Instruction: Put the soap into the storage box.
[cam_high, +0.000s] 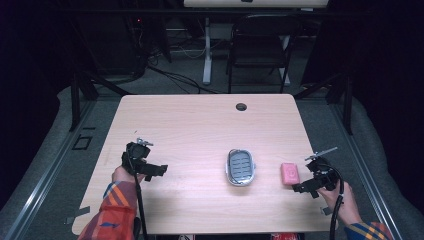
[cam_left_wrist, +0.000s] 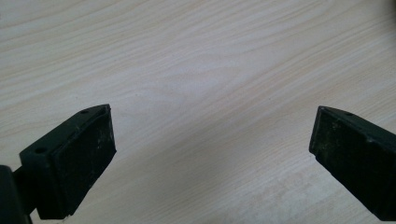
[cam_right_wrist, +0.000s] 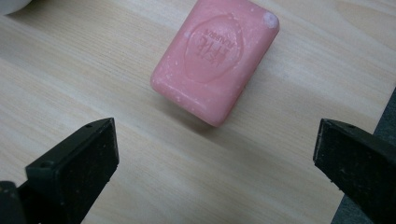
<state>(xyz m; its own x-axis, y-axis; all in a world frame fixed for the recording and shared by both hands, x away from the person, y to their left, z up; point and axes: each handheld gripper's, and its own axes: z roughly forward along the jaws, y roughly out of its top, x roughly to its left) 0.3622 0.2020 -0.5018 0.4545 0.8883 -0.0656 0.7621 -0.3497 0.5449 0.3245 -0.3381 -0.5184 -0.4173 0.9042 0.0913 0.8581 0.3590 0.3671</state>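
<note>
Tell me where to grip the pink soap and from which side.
Grip the soap across its two long flat sides, coming from above with the open right gripper. It lies flat on the table, so the narrower width probably fits between the jaws.

Wooden table (cam_high: 200, 125) with a cable hole (cam_high: 241, 106) near its far edge; behind it, a black folding chair (cam_high: 257, 47) and a white desk leg (cam_high: 207, 50) on grey floor
</note>
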